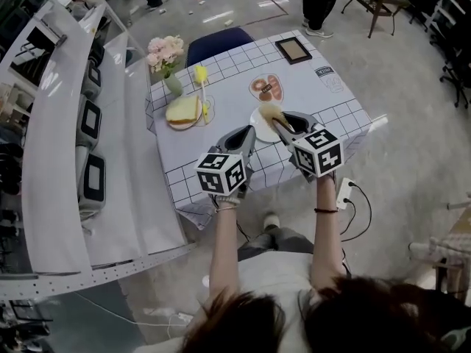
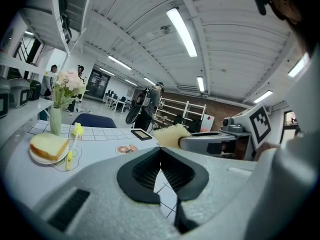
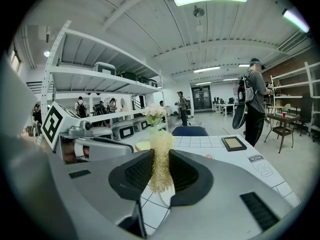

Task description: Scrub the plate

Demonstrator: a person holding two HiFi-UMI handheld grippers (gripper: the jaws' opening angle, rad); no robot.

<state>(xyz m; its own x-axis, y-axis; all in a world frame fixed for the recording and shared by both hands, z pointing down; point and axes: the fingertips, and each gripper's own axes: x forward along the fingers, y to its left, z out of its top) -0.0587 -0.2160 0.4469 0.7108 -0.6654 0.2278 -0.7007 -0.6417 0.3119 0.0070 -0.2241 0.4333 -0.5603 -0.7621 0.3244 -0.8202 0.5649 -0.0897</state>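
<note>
Straw-coloured fibres fill the middle of my right gripper view: the scrubber (image 3: pixel 161 176) is pinched upright between the right tongs (image 3: pixel 160 153), both pads pressed into its sides. So the right side is loaded and gripping firmly.

Over on the left gripper view, the left tongs (image 2: pixel 160 151) are closed pad against pad with nothing in them. From the head view they hang just beside the plate's left rim, not holding it.

The plate (image 1: pixel 257 123) is white and lies flat on the checked surface (image 1: pixel 324 94), a little in from the near edge and right of the middle. From above, the scrubber sits over the plate's middle. I can't tell whether the fibres are pressing on it or hanging just clear of it; the right gripper view shows a pale rim below the scrubber's tip, which hints at a small gap.

How far along am I? I'd call it early, or mid-scrub at best. The tool is in hand and lined up over the plate, so the pickup is done. I see no suds, water or streaks on the plate, and what shows of it looks plain white, so nothing proves any scrubbing has landed. The scrubbing itself is what's left, ideally with the left tongs steadying the rim, since the plate lies loose on cloth and could slide.
</note>
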